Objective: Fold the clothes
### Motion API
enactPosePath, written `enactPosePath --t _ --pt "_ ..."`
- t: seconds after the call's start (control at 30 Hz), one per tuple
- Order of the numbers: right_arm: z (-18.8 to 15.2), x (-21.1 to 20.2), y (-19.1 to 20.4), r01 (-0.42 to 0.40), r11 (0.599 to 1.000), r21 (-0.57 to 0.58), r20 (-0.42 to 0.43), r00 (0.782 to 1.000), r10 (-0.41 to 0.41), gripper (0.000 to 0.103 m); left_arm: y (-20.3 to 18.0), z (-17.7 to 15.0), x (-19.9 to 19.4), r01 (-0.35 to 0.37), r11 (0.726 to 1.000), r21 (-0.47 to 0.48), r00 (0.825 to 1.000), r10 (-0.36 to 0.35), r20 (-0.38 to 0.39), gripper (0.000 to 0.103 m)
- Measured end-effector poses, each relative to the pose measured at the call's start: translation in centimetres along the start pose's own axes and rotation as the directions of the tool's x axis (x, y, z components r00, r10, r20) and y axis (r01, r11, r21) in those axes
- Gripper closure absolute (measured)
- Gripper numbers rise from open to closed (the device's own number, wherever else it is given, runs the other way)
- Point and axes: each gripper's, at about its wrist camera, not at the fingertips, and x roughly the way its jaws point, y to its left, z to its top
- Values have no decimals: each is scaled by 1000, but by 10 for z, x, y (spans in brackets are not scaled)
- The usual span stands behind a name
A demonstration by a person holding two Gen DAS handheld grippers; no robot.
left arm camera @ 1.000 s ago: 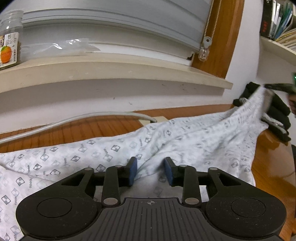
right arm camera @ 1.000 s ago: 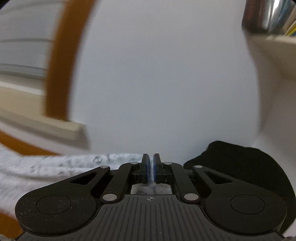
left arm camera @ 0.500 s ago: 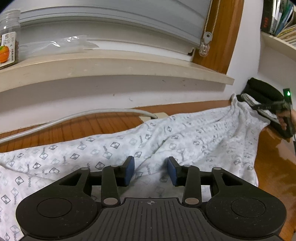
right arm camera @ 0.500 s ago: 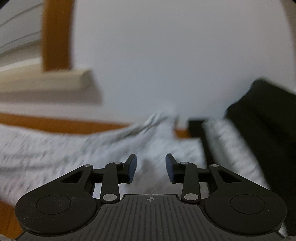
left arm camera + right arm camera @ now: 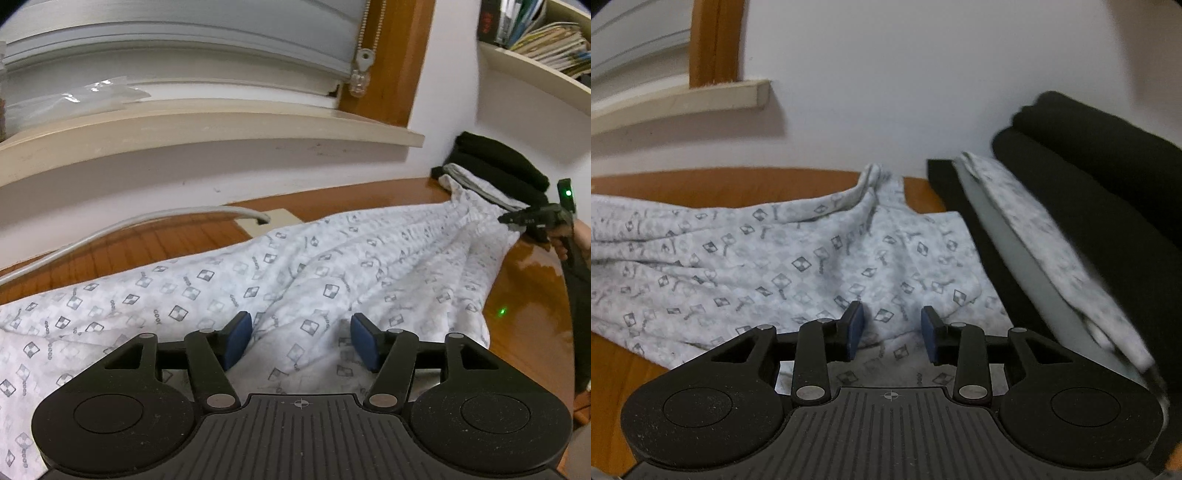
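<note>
Bench [image 5: 524, 295]: brown wood, carrying everything ahead of both tongs.

Patterned garment [image 5: 295, 266]: spread flat on the bench, long axis running from the left tongs [image 5: 301, 341] toward the right tongs [image 5: 517, 221], one end under each. Cloth directly beneath and ahead of the left tongs; far end bunched at the right tongs, just beside the dark folded pile [image 5: 498, 162]. Right tongs nearer that bunched end, left tongs nearer the wide end.

Left tongs: jaws opening, cloth lying between the blue pads [image 5: 236, 338] but not pinched. No grip.

Right tongs [image 5: 892, 334]: jaws parted, cloth below and between them, pads clear of it. No grip.

Coming move, as a judgement: re-grasp at each end, then fold along the long axis.

Hidden or unclear: near edge of the garment covered by both tong bodies; left end cut off at the frame edge. Garment type not determinable. Grey-and-patterned folded item [image 5: 1034, 236] at the right of the right tongs blurred, resting against the dark pile.
</note>
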Motion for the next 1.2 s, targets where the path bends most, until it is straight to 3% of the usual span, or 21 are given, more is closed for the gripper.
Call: enactPosePath --t 0.17,0.3,0.47,0.53,0.57,0.6,0.67,0.73,0.8,0.83,0.93,1.0,1.03,1.2 --pt "-3 -9 17 51 998 -23 16 999 -50 66 -6 8 2 -14 998 61 1000 13 15 39" --pt "-2 -7 31 -15 1000 -9 53 998 15 53 5 24 9 7 999 44 1000 -8 4 40" --pt "0 2 37 -29 1000 8 75 997 29 52 6 38 26 69 997 43 996 -67 -51 45" --pt "0 3 33 -49 998 30 71 996 47 52 2 39 29 93 994 59 994 -90 -56 60" --pt "0 4 29 -63 997 47 68 996 60 52 0 39 31 104 992 67 993 -100 -60 85" --pt "-1 5 26 -77 995 65 65 995 73 51 -2 39 31 86 994 71 995 -83 -47 99" --pt "-2 7 19 -107 989 105 61 993 101 50 -5 41 29 46 996 80 999 -45 -14 100" --pt "-3 7 19 -112 988 110 62 992 106 50 -3 50 15 -30 999 45 995 26 100 100" --pt "-3 6 25 -96 992 80 64 994 91 50 6 60 2 -94 994 -47 970 102 221 99" --pt "-3 5 26 -91 993 71 65 994 86 50 9 64 1 -111 991 -70 962 125 245 98" --pt "-4 4 26 -90 993 77 66 994 85 49 10 67 19 -147 988 -52 973 154 171 89" --pt "-5 2 25 -88 993 84 71 994 83 49 8 62 33 -154 988 -18 979 155 128 62" --pt "-7 -1 23 -86 992 93 83 993 78 49 7 58 38 -161 987 -8 980 161 120 57" --pt "-20 -24 1 -5 984 179 137 990 -19 49 14 47 51 -119 993 -24 989 121 86 48"
